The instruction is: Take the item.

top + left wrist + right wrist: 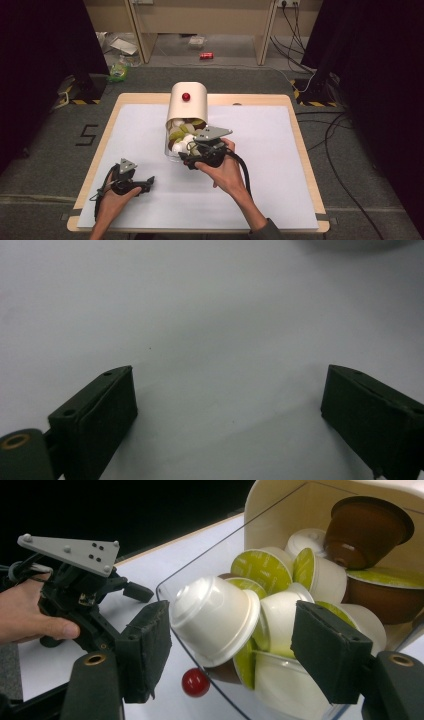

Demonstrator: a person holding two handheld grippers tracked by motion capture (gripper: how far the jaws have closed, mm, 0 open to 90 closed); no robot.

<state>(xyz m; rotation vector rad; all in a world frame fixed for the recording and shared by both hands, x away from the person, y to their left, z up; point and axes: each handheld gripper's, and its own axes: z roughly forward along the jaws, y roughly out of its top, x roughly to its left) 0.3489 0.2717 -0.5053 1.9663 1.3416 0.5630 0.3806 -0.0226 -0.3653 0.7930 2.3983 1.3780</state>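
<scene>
Right gripper (232, 645), jaws apart, flanks a white capsule (215, 617) in the clear bin (200, 572).

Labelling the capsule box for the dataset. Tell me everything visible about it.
The capsule box sits on the white table mat, toward the far middle. It has a cream, seemingly plastic shell with a rounded top and a red knob, and a clear front bin standing open. Coffee capsules fill the bin in a loose heap: white, green-lidded and brown. The right claw is open, its jaws on either side of a white capsule at the bin's rim.
</scene>
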